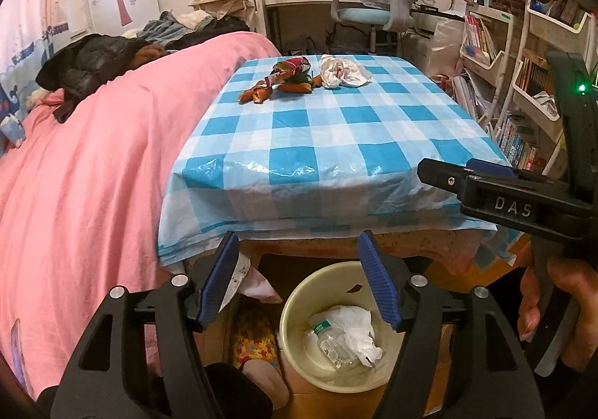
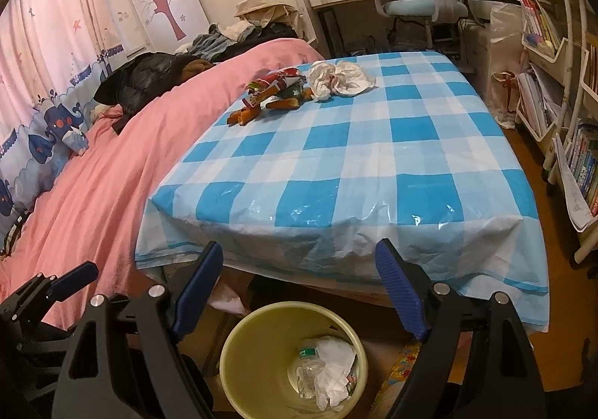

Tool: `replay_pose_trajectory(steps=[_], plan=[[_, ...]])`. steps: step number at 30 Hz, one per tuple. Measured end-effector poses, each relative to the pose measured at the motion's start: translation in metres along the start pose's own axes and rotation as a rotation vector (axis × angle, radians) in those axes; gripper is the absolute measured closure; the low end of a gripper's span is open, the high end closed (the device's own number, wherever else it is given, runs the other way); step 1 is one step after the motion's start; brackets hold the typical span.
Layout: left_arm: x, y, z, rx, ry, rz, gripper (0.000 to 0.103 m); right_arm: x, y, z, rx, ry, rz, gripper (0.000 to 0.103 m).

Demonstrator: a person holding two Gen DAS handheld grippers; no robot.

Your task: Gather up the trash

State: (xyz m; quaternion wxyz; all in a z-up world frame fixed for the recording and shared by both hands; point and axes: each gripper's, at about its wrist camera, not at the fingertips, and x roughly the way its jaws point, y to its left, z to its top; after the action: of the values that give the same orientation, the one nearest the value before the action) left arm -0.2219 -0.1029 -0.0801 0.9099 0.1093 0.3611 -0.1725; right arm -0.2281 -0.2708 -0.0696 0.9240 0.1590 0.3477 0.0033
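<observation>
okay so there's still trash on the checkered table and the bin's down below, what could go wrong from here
1. The snack wrappers and crumpled white paper lie touching at the far end; grabbing one may drag the other along.
2. The plastic tablecloth looks slick and loose, so a low pinch might catch it.
3. The bin sits partly under the table edge, so a release from the left gripper or right gripper might miss it.

Blue-and-white checked tablecloth, pink bedspread, cream bin holding white crumpled paper, red-and-green wrapper, blue ribbed gripper pads
</observation>
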Motion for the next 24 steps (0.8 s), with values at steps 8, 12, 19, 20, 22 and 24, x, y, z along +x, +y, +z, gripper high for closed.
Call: replay_pose_trajectory(steps=[8,12,19,20,22,24], plan=[[-0.002,0.0011,0.0012,-0.013,-0.017,0.004,0.028,0.0011,0.0019,-0.0002,-0.008,0.0,-0.005,0.022],[-0.0014,0.0021,0.0022,-0.017,-0.019,0.004,0.025,0.0022,0.0029,0.0001,-0.012,0.002,-0.007,0.022],[-0.0013,0.0029,0.0033,-0.026,-0.03,0.01,0.017,0.0027,0.0037,0.0001,-0.014,0.002,-0.009,0.021],[-0.0011,0.0029,0.0034,-0.027,-0.031,0.012,0.016,0.0026,0.0037,0.0,-0.013,0.001,-0.009,0.02],[-0.0014,0.0028,0.0034,-0.029,-0.033,0.016,0.015,0.0026,0.0039,0.0002,-0.014,-0.001,-0.01,0.019],[-0.0015,0.003,0.0034,-0.032,-0.036,0.018,0.014,0.003,0.0042,0.0006,-0.017,-0.003,-0.011,0.019]])
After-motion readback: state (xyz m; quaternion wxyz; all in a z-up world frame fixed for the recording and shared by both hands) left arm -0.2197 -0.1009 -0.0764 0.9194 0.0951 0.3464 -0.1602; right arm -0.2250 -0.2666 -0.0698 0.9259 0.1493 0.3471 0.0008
